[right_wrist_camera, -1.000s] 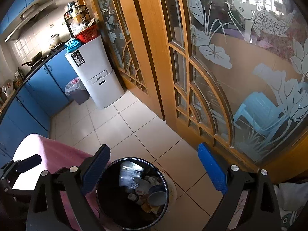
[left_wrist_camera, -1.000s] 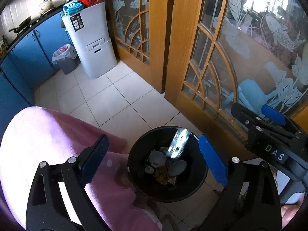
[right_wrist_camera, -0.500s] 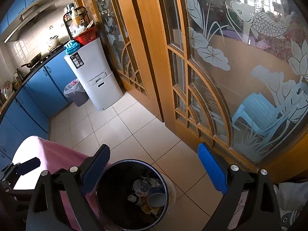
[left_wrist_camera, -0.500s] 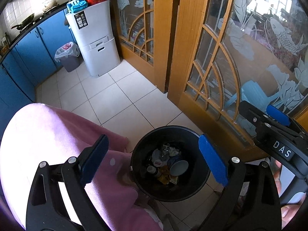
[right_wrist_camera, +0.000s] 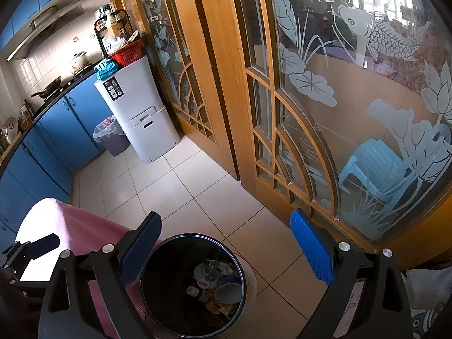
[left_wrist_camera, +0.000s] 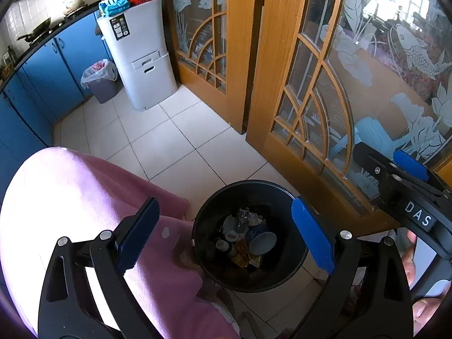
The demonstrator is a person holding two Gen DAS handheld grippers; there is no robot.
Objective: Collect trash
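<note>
Trash (left_wrist_camera: 245, 237) lies heaped in the black bin (left_wrist_camera: 203, 214) at lower centre — both the left gripper (left_wrist_camera: 226, 234) and the right gripper (right_wrist_camera: 226, 251) hang above it released and empty, placed for dropping things in

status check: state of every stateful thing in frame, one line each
left gripper: open, empty
right gripper: open, empty
black trash bin: no lid, trash covers its bottom
grey bin: white liner fitted, holds something pink
white drawer cabinet: drawers shut
blue cabinets: doors shut
</note>
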